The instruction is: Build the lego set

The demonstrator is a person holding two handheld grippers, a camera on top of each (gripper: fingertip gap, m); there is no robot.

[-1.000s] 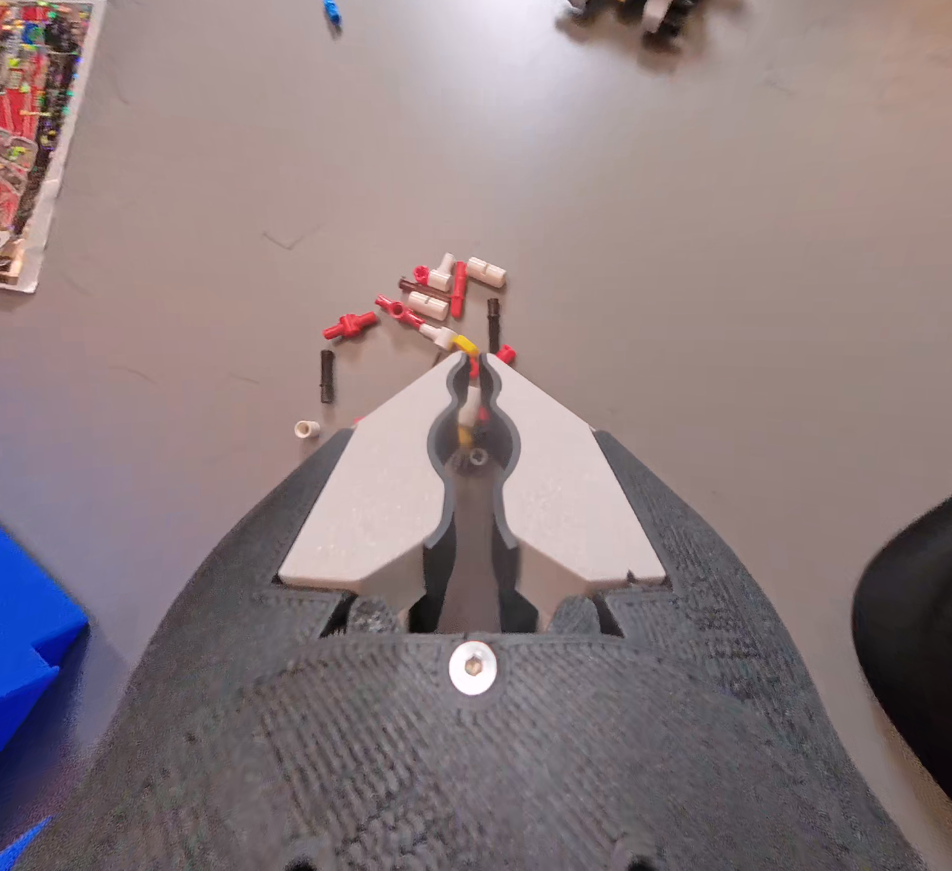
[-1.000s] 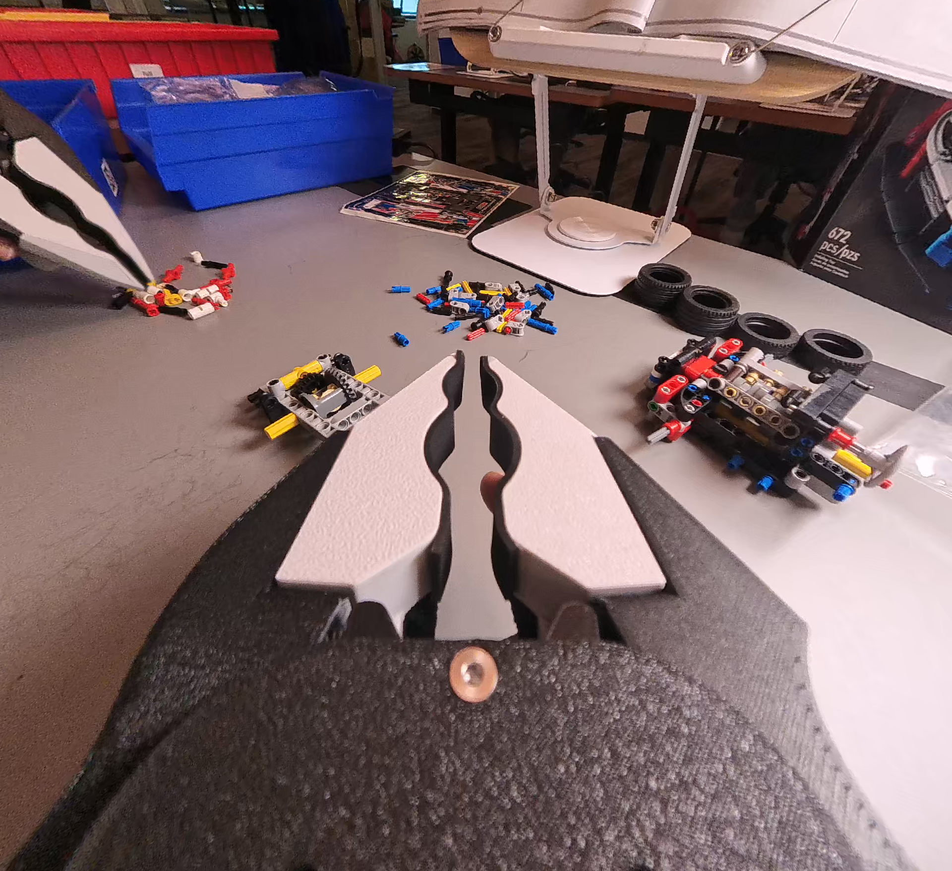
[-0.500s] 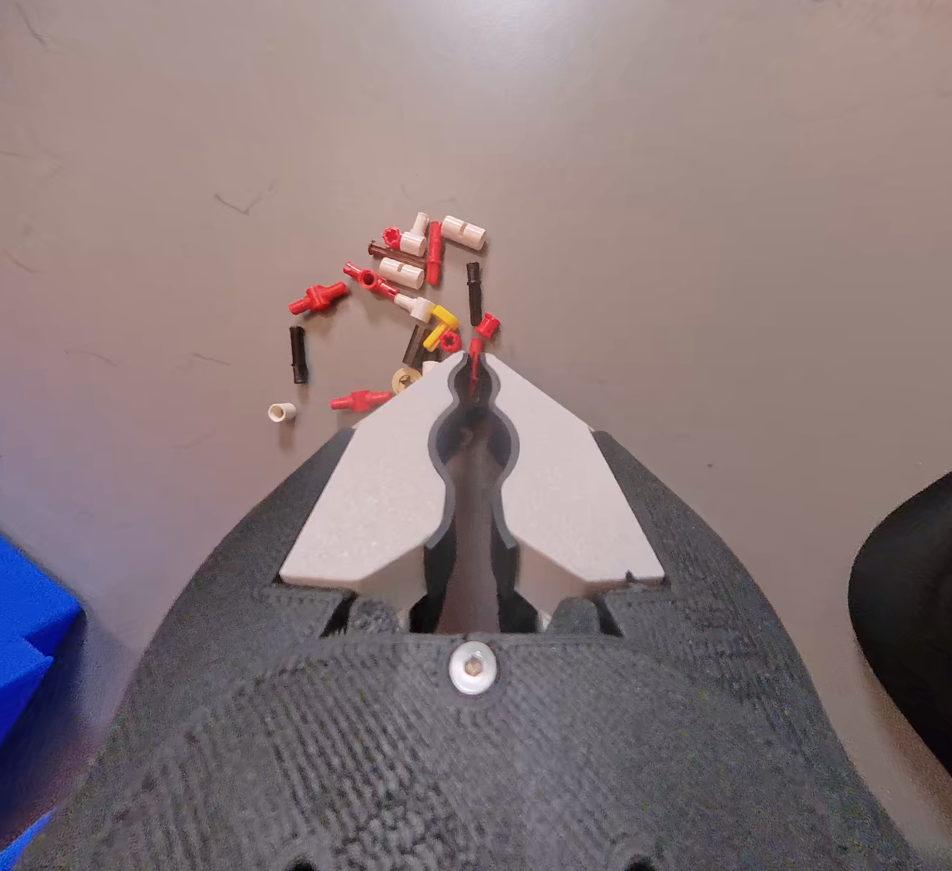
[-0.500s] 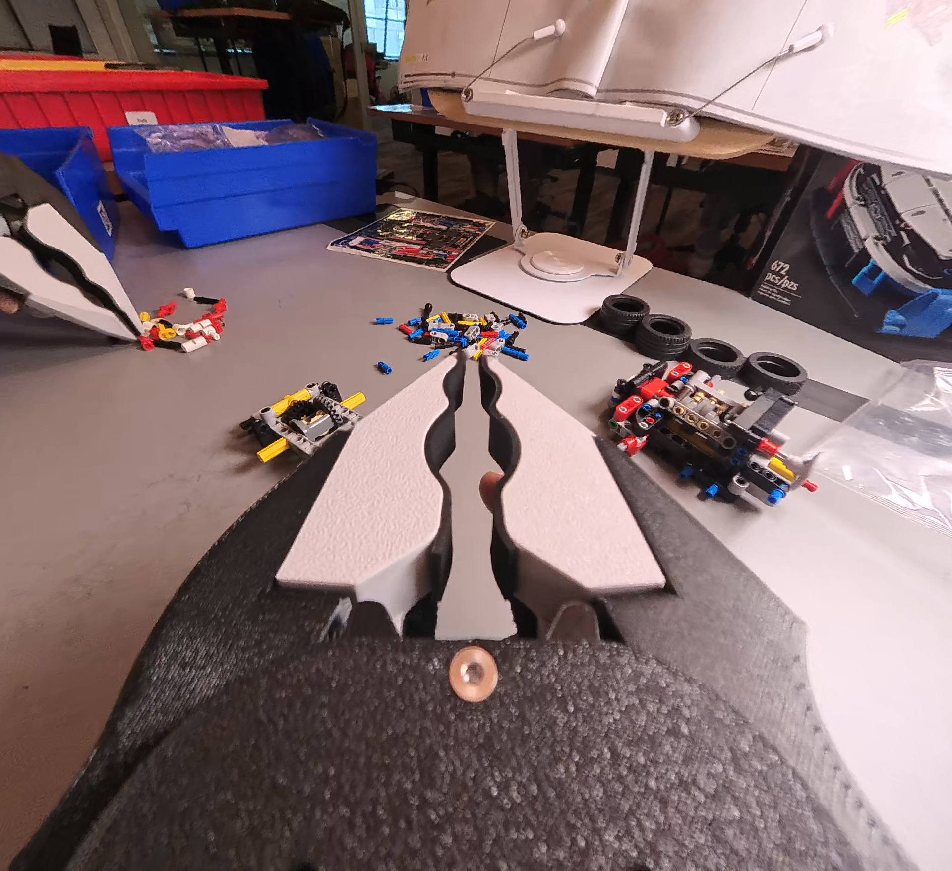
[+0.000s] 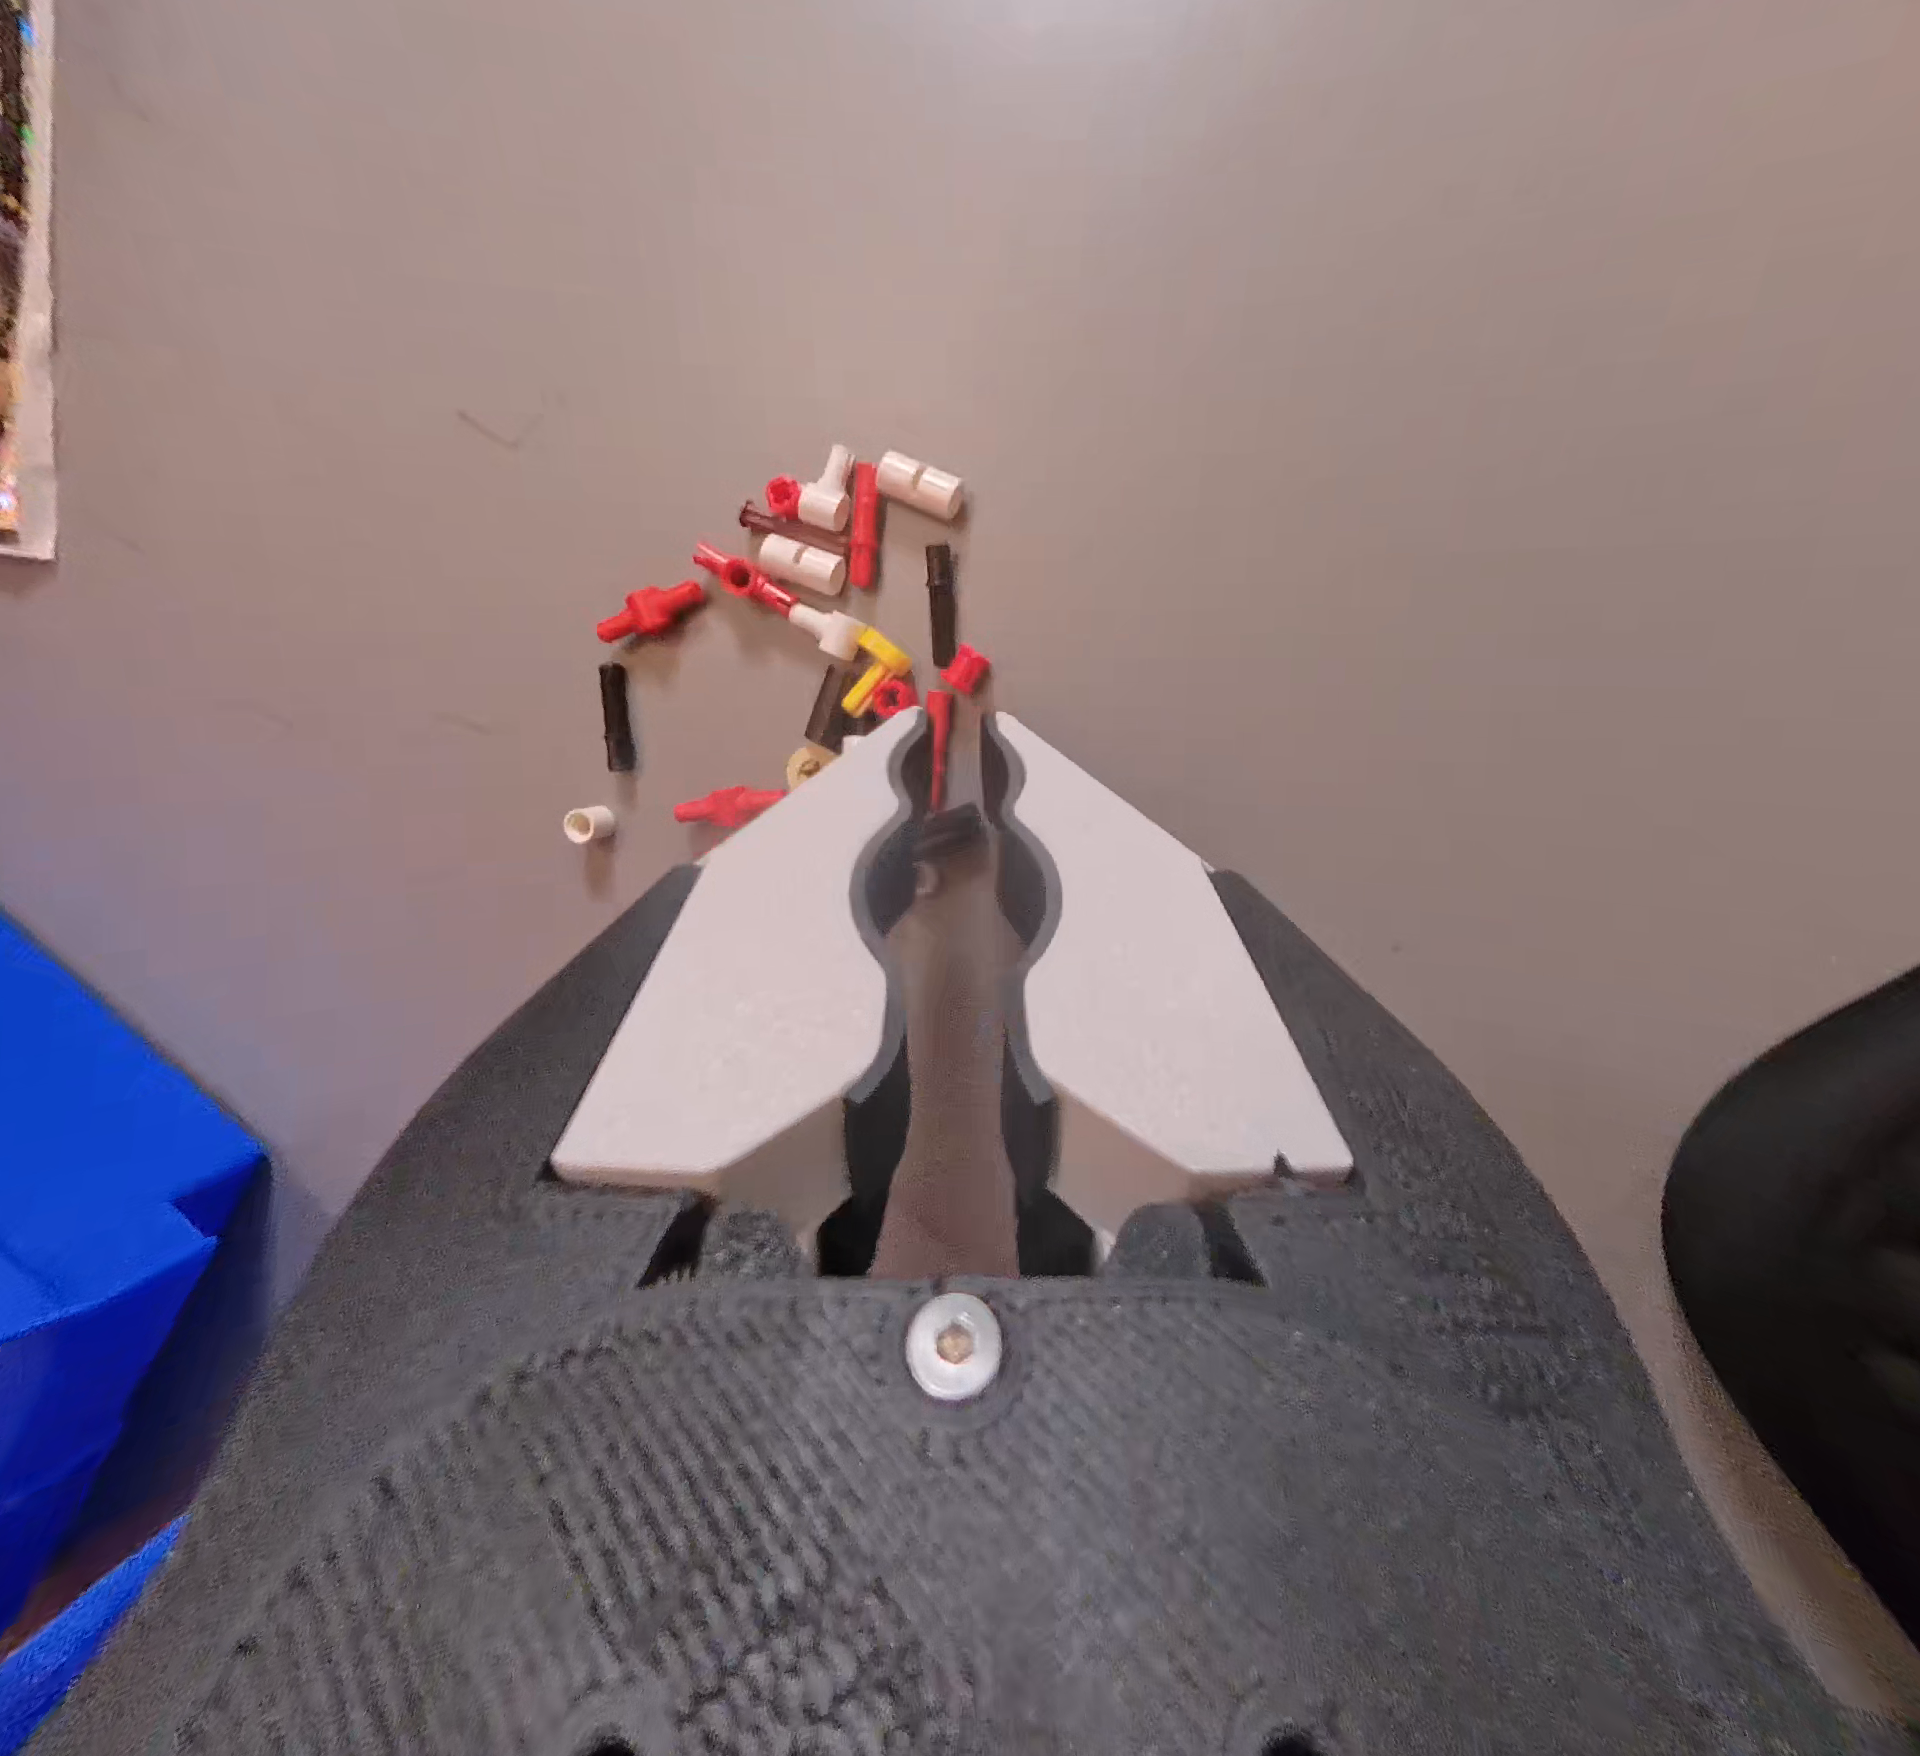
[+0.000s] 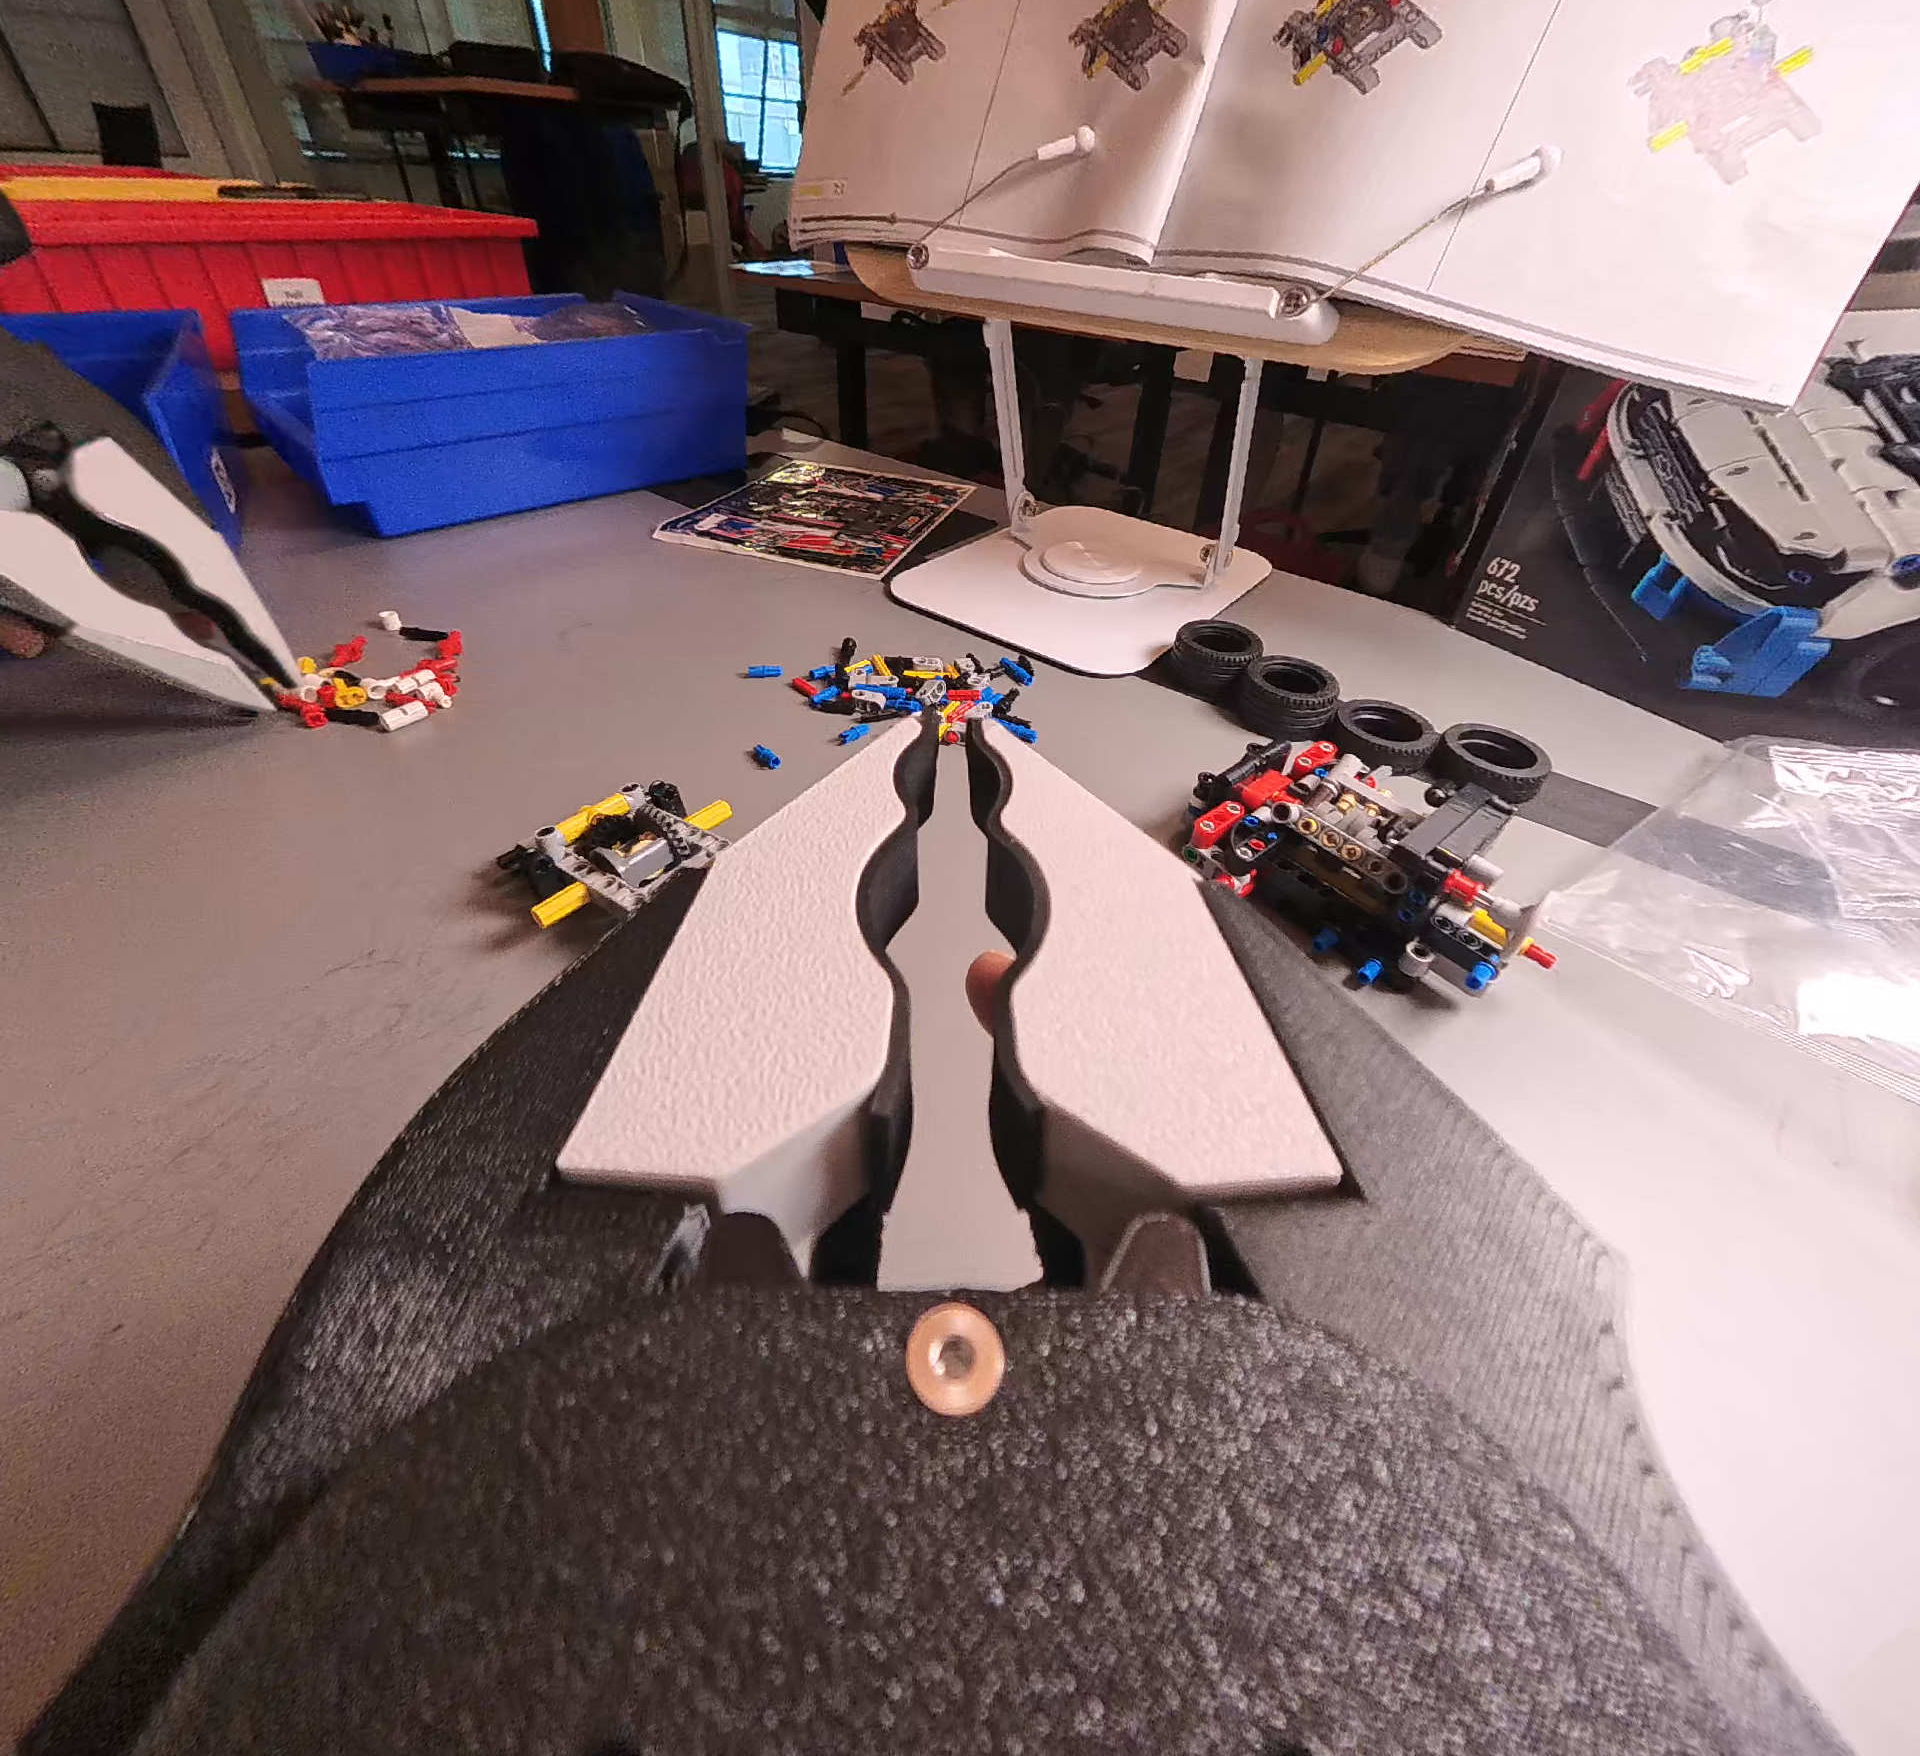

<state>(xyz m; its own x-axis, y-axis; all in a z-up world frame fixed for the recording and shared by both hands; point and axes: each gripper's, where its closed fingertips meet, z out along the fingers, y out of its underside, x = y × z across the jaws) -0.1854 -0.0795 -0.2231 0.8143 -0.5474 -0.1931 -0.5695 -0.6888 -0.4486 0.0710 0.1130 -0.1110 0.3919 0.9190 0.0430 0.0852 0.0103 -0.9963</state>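
Work surface: a grey table (image 6: 260, 927), matt, lightly scuffed. Room behind it is a workshop with large windows and further benches. At far left stand a red bin (image 6: 260, 252) and a blue bin (image 6: 499, 407), the blue one holding clear bags. A printed sheet (image 6: 821, 517) lies flat mid-table, beside the white book stand (image 6: 1081, 563) carrying an open instruction booklet (image 6: 1351, 44). Four black tyres (image 6: 1351, 709) sit in a row to its right, then the product box (image 6: 1714, 522) and a clear plastic bag (image 6: 1766, 875).

Left gripper (image 5: 956, 719): jaws parted a little, tips lowered at the near edge of a small cluster of red, white and black pins (image 5: 821, 584). A red axle pin (image 5: 940, 740) lies in the gap between the tips; whether it is gripped cannot be told.

Right gripper (image 6: 951, 730): slackened, narrow gap, nothing held, hovering above the table. The small yellow-axled subassembly (image 6: 618, 849) lies just left of it, the larger chassis assembly (image 6: 1361, 865) to its right, a mixed pile of blue and black pieces (image 6: 904, 683) just beyond its tips
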